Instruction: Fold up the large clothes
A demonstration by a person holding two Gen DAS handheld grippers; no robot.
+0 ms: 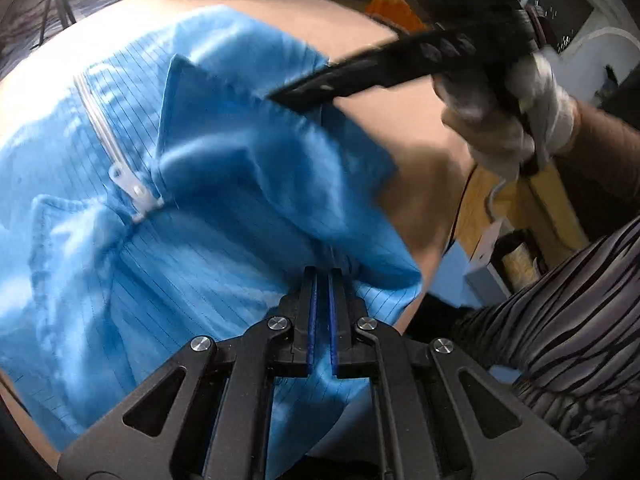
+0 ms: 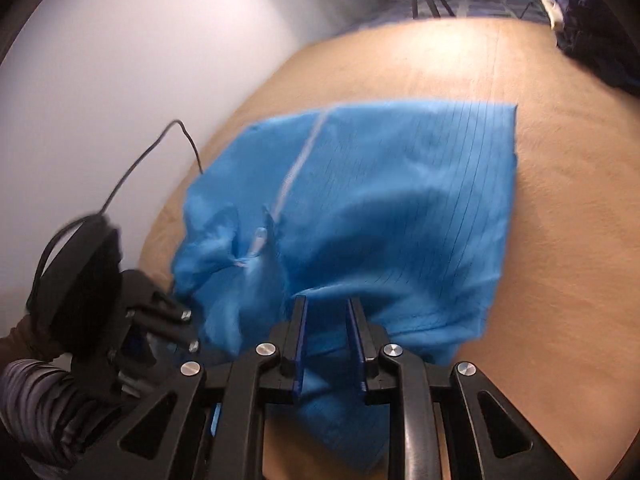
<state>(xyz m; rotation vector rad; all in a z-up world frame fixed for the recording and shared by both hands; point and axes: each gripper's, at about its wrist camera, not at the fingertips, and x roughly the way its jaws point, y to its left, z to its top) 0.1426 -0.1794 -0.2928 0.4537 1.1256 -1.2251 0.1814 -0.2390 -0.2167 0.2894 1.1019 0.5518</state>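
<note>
Blue pinstriped cloth, thin and slippery-looking like a cleanroom smock (image 2: 384, 208), lies partly folded on a tan, felt-like tabletop (image 2: 560, 160). Its far hem sits flat and square, while the near end, where the collar (image 1: 188, 92) and the white plastic zipper (image 1: 132, 188) meet, is bunched and lifted toward the person.

The left gripper (image 1: 323, 276) has its blue-lined jaws pressed together on a pinch of the smock's near edge, cloth running between the pads and hanging below them. The right gripper (image 2: 326, 308) straddles another fold of the same edge, jaws partly apart; fabric passes between the fingers, but motion blur keeps me from saying whether the pads bite on it or merely flank it. In the left wrist view that right tool is seen from the side, held by a hand in a white glove (image 1: 516, 120), its tips reaching to the cloth's right shoulder area.

What matters next, I judge, is that the garment stretches away from both sets of fingers, its zipper line running roughly along their pointing direction, with the two grippers side by side at the near end. The left one, already clamped, is the anchored side; the right looks to need a firmer hold before the near end can be carried over the flat far half.

A striped sleeve (image 1: 580, 300) shows at the edge, and a black cable (image 2: 160, 148) trails from the left tool.
</note>
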